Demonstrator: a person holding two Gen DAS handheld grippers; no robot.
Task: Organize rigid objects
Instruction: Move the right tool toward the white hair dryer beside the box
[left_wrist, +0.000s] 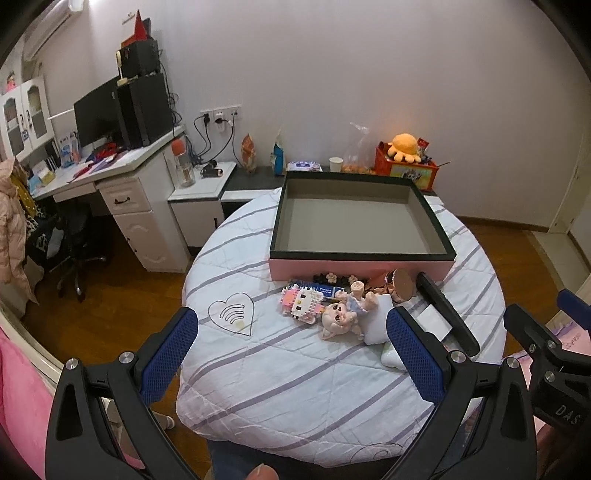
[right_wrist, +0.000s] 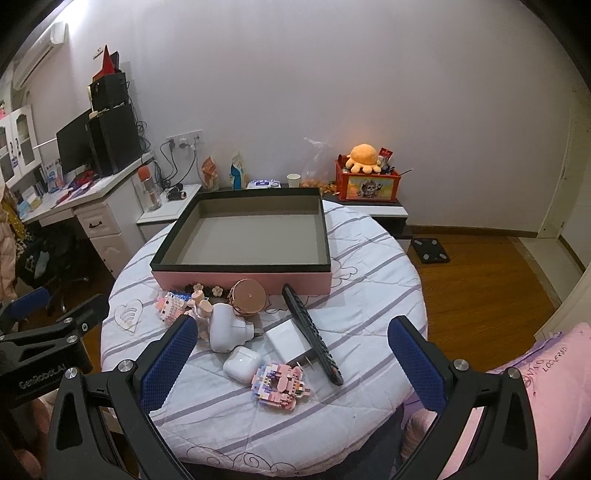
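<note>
Both tools, left (left_wrist: 291, 328) and right (right_wrist: 291, 338), hover with fingers spread apart, holding nothing. The slim black remote (right_wrist: 312, 330) lies on the striped tabletop (right_wrist: 369, 314), its far end touching the pink box (right_wrist: 240, 278).

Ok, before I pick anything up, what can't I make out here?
- Left wrist: earbud case mostly hidden behind left gripper finger.
- Left wrist: remote label unreadable, too small.
- Right wrist: doll partly hidden by right gripper finger.
- Flower clips: count unclear.
</note>
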